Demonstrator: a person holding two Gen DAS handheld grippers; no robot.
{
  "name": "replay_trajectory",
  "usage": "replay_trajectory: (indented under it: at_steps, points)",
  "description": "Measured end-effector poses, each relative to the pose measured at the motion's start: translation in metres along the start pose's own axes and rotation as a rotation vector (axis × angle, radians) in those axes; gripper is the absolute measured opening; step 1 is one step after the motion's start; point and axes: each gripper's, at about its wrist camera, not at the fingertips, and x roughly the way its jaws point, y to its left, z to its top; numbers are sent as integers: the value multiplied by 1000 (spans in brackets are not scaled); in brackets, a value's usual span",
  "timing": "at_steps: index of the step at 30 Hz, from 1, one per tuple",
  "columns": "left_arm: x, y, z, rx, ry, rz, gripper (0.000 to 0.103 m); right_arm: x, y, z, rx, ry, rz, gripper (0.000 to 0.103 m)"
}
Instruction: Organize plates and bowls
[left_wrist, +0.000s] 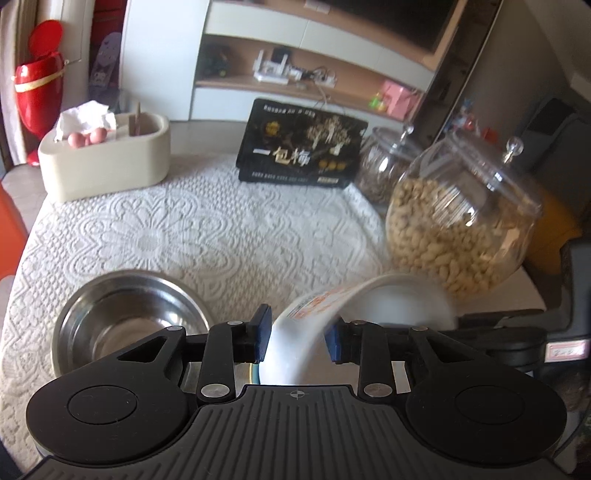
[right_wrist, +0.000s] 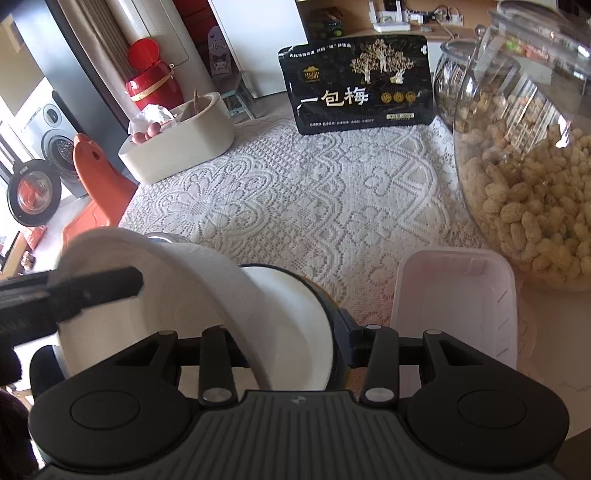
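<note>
1. Fingers (left_wrist: 263, 332) of the left gripper (left_wrist: 297, 334), blue-padded, sit low in the left wrist view, pinching the wall of a white bowl (left_wrist: 291, 354) with an orange print. The bowl is blurred and tilted up off the table.
2. Seen from the right wrist view, the right gripper (right_wrist: 295, 343) straddles a dark-rimmed bowl (right_wrist: 295, 314) at bottom centre. Its right finger touches the dark outer wall. The other finger is hidden behind the tilted white bowl, so I cannot tell whether it grips.
3. Left of the blue pads a steel bowl (left_wrist: 125, 317) stands upright on the lace tablecloth (left_wrist: 192, 229).
4. Just right of the dark-rimmed bowl lies a clear plastic tray (right_wrist: 458, 302).
5. Further up on the right stands a glass peanut jar (left_wrist: 461, 221), with a second jar (left_wrist: 384, 166) behind it.
6. At centre top a black snack bag (left_wrist: 303, 147) stands upright, with a cream tissue box (left_wrist: 107, 158) at upper left.
</note>
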Motion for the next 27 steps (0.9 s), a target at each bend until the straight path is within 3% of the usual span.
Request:
replay_trajectory:
  at_steps: [4, 7, 16, 27]
  points:
    - [17, -1, 0, 45, 25, 42, 33, 5, -2, 0, 4, 11, -17, 41]
    - [25, 1, -5, 38, 54, 29, 33, 4, -4, -1, 4, 11, -11, 41]
    - [20, -5, -19, 66, 64, 75, 33, 2, -3, -5, -50, -30, -44, 41]
    - [32, 17, -39, -31, 162, 25, 33, 34, -8, -17, -38, 56, -43, 45]
